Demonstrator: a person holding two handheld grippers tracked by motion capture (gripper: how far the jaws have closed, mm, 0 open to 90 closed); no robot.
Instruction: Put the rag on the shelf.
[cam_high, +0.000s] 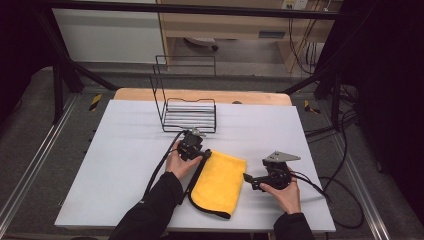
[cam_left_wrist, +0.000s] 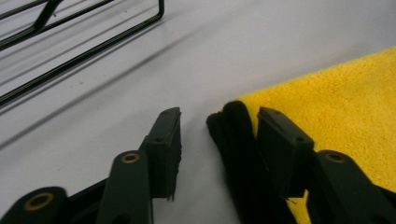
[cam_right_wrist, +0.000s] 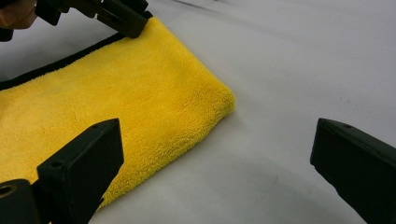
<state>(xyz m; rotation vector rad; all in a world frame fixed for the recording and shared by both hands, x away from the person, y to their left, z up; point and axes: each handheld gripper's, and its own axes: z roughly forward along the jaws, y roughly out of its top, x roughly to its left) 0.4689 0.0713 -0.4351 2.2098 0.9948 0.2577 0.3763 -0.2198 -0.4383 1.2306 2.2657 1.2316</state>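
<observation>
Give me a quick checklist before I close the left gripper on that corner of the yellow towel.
1. Left gripper open: ok, jaws apart.
2. Black trimmed corner of the yellow towel between the left jaws: ok, it lies in the gap beside the right-hand jaw.
3. Right gripper open: ok, jaws wide apart.
4. Right gripper lined up on the towel's other near corner: ok, the corner lies ahead of the gap between its jaws, not yet in it.
5. Towel flat on the table: ok, folded, no bunching seen.
6. Wire rack clear of the towel: ok, standing apart behind it.
</observation>
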